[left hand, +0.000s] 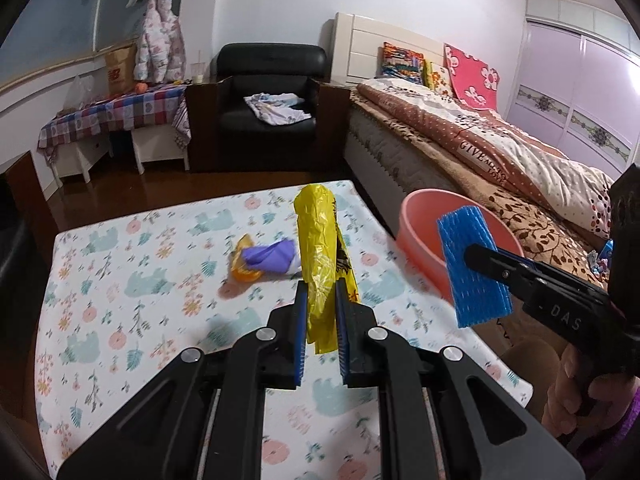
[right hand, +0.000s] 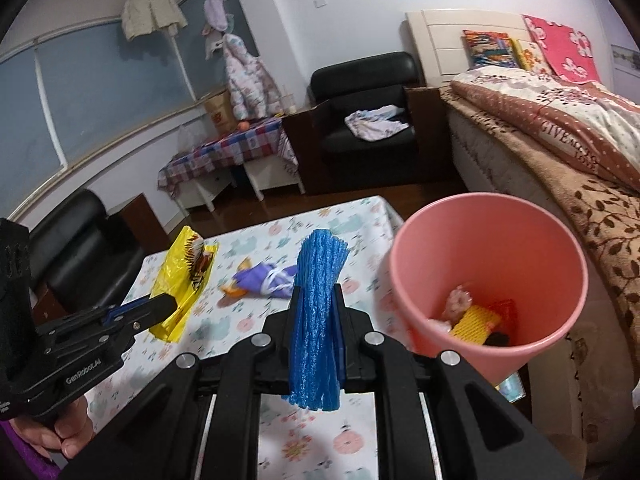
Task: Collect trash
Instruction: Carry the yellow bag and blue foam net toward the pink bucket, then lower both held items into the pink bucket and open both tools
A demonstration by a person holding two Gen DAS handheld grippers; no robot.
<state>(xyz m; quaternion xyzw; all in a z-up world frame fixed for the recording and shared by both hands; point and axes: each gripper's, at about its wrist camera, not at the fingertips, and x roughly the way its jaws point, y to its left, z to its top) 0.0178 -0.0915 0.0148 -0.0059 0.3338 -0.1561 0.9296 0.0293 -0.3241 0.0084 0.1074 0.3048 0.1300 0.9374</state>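
My left gripper [left hand: 321,286] is shut on a yellow plastic wrapper [left hand: 318,248] and holds it upright above the table; it also shows in the right wrist view [right hand: 180,284]. My right gripper [right hand: 318,290] is shut on a blue foam net [right hand: 318,320], held above the table left of the pink bin [right hand: 488,248]; the net also shows in the left wrist view [left hand: 472,268]. The bin [left hand: 420,220] stands at the table's right edge and holds several scraps, one a yellow foam net [right hand: 476,322]. A purple and orange wrapper [left hand: 264,260] lies on the table.
The table [left hand: 120,280] has a floral cloth. A bed [left hand: 500,152] runs along the right. A black armchair [left hand: 272,104] and a side table with a checked cloth [left hand: 120,112] stand at the far wall. Another black chair [right hand: 80,256] is left of the table.
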